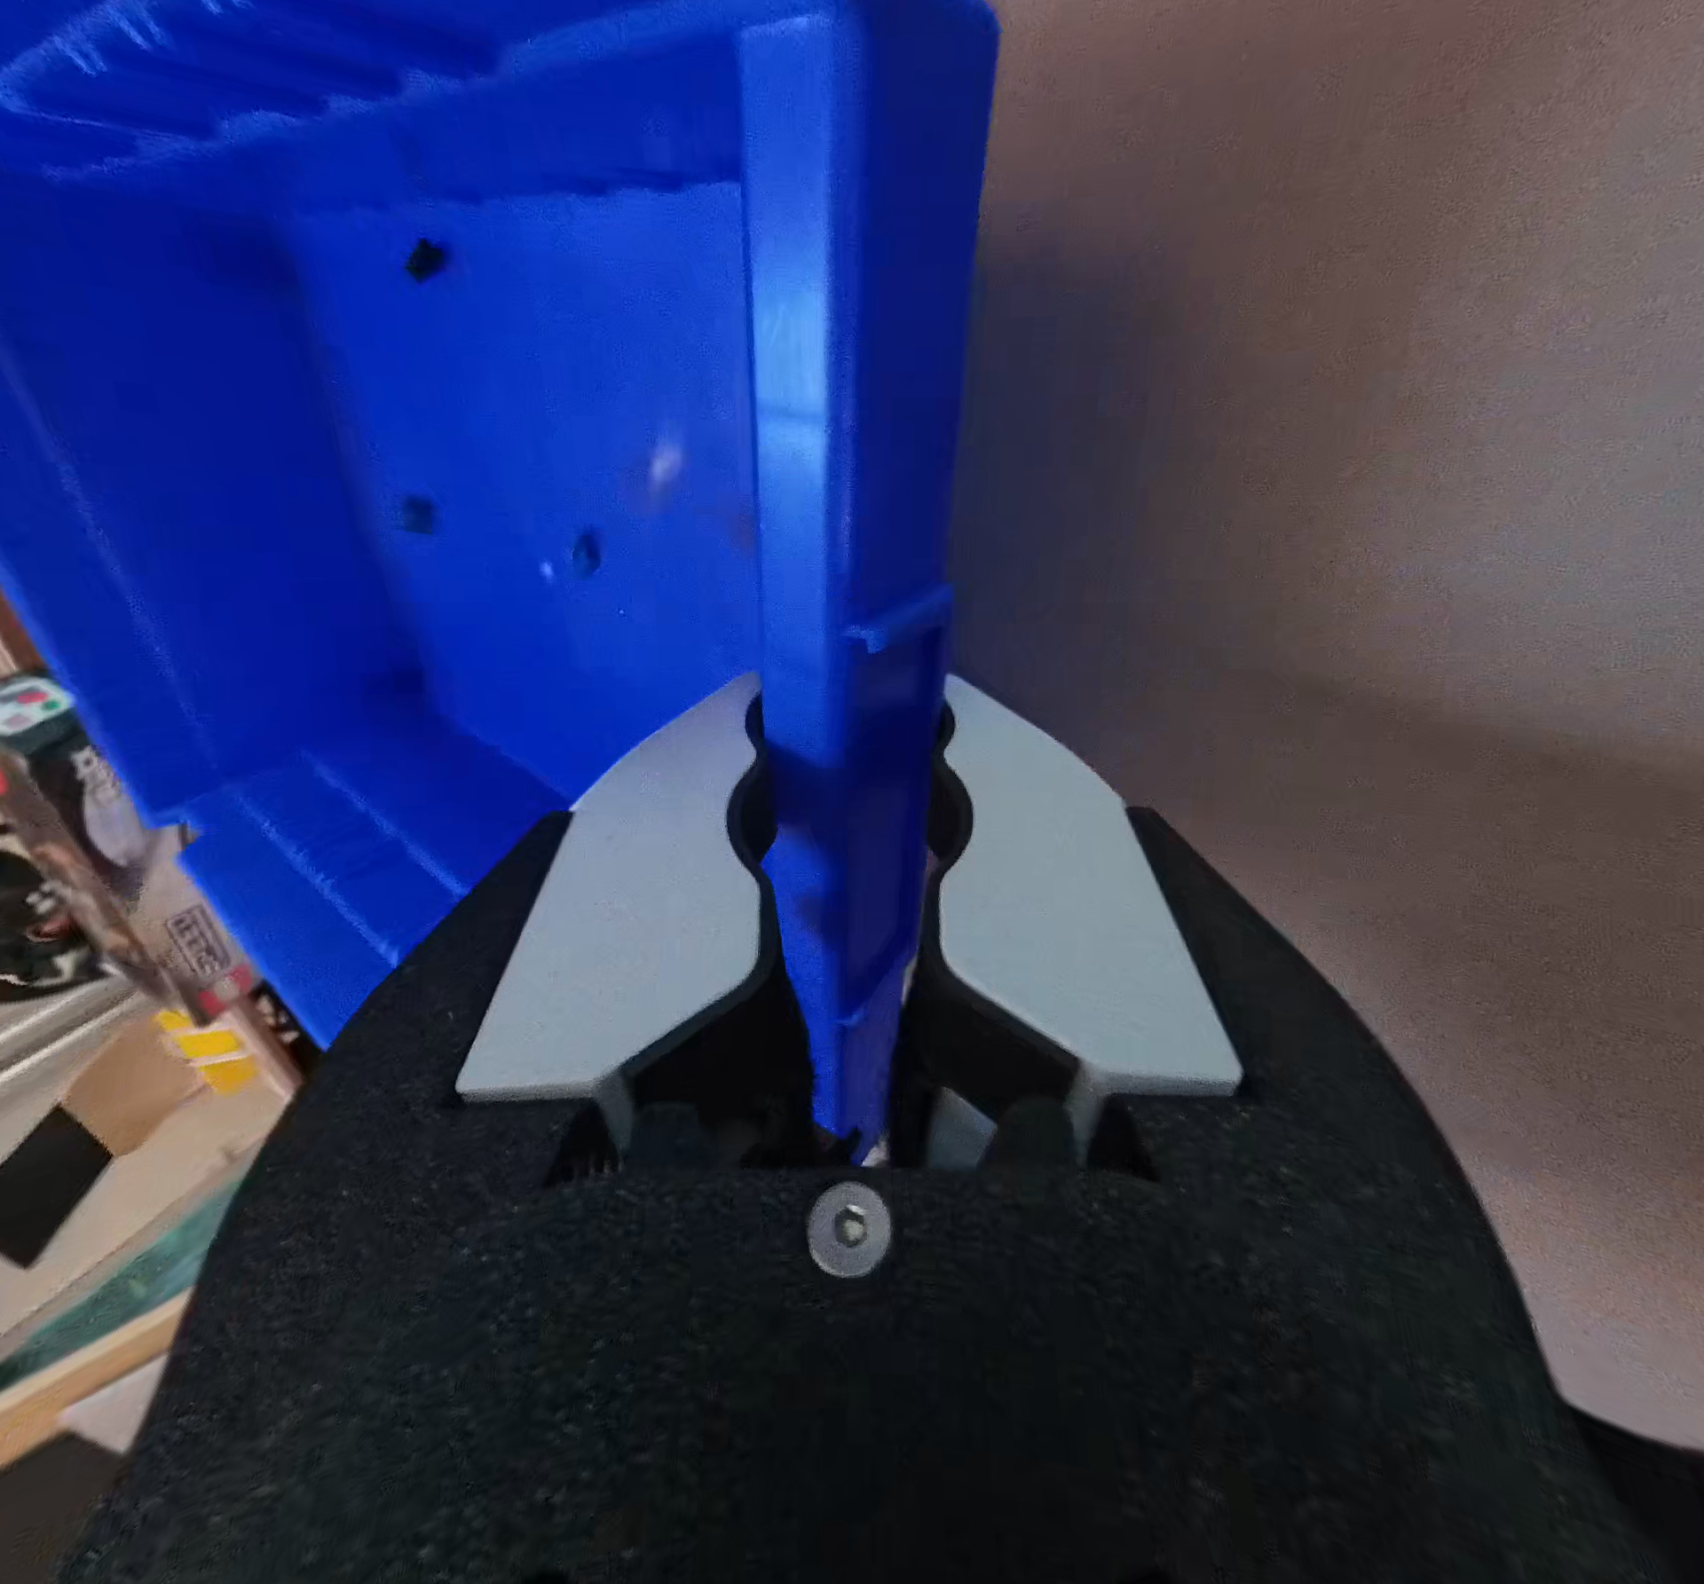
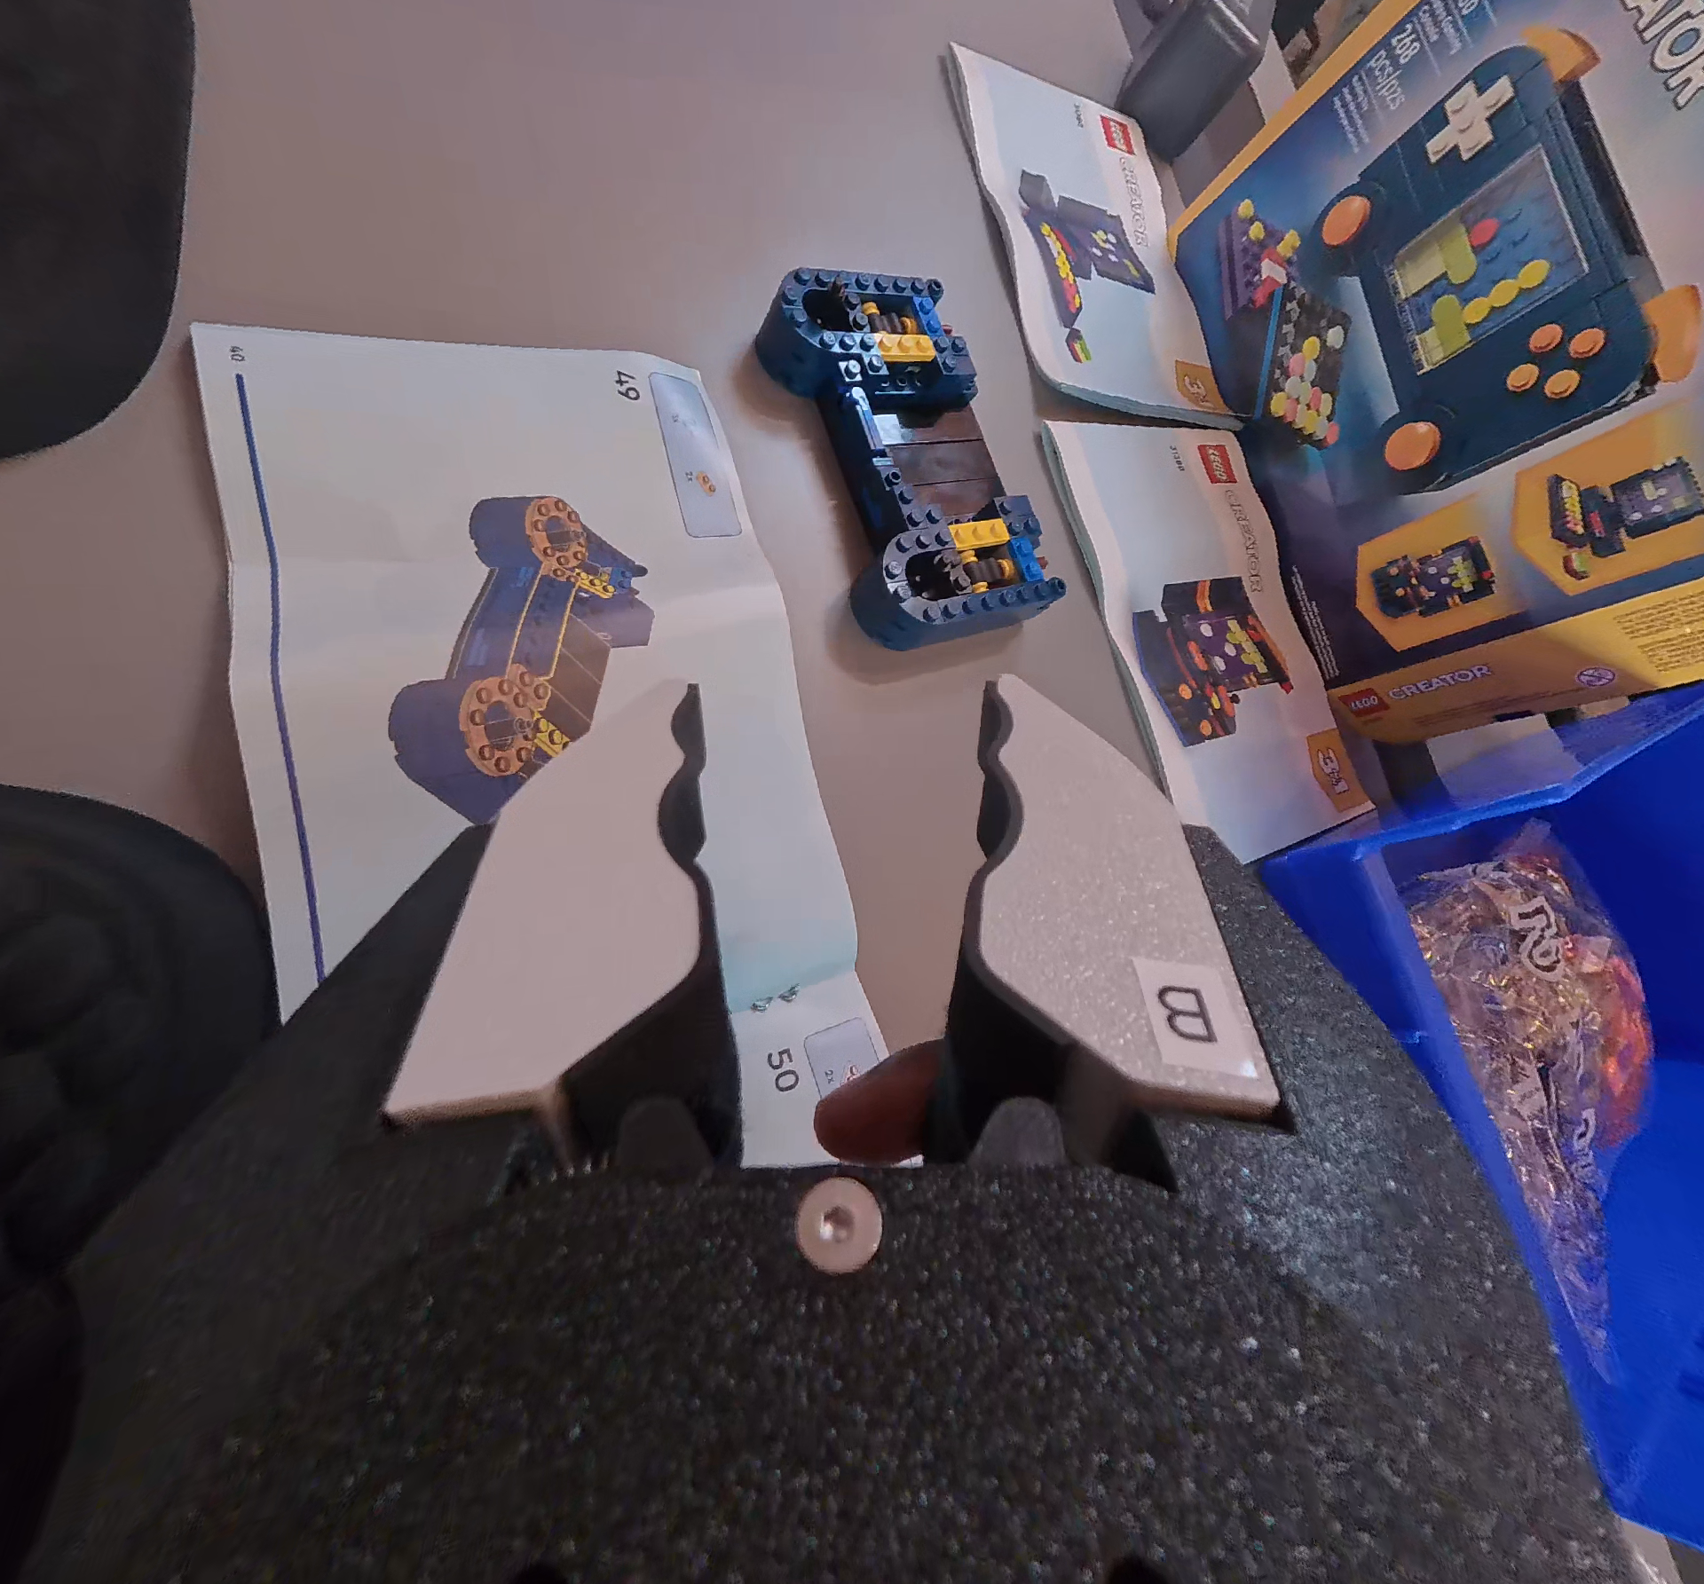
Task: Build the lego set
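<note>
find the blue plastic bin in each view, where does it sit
Left wrist view: the blue bin fills the upper left, its wall clamped in the left hand-held gripper.
Right wrist view: lower right edge, holding a clear bag.
Shared landmark: the grey tabletop.

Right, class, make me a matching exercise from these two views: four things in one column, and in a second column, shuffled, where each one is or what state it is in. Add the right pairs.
Things
1. blue plastic bin
2. right gripper
3. dark blue brick model
4. clear bag of pieces

Place or state
A. lying inside a blue container at the right edge
B. its wall clamped between the left gripper fingers
C. open, nothing between the fingers, above an open instruction booklet
D. resting on the table between the open booklet and two closed booklets

Pairs: 1-B, 2-C, 3-D, 4-A
</note>
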A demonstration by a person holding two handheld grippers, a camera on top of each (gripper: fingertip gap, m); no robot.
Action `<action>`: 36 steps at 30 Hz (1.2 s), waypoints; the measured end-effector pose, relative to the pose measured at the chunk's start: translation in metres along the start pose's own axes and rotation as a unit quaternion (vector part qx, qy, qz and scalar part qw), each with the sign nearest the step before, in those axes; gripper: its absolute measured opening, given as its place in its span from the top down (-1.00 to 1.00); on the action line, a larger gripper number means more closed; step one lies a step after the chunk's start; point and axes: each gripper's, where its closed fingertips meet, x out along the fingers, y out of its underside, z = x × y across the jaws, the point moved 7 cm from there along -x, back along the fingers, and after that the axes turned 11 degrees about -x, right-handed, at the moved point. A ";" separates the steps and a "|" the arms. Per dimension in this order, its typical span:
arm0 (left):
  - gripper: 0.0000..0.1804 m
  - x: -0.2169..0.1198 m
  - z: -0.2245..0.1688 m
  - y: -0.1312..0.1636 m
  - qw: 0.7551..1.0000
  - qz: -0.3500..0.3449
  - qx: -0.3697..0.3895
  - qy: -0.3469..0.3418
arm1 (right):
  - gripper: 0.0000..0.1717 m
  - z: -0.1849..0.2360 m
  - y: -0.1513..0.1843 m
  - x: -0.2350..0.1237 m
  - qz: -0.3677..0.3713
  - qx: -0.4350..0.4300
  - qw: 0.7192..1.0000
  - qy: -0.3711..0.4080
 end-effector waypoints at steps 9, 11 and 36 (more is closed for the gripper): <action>0.69 0.001 -0.036 0.005 0.999 -0.018 -0.019 0.027 | 0.33 0.004 0.004 -0.005 0.007 0.005 1.000 0.001; 0.70 -0.007 -0.047 0.009 0.999 -0.026 -0.016 0.024 | 0.33 0.007 0.005 -0.004 -0.002 0.014 1.000 -0.003; 0.73 -0.089 -0.053 -0.185 0.860 -0.333 -0.371 -0.109 | 0.33 0.021 0.000 -0.006 -0.039 0.057 0.997 -0.021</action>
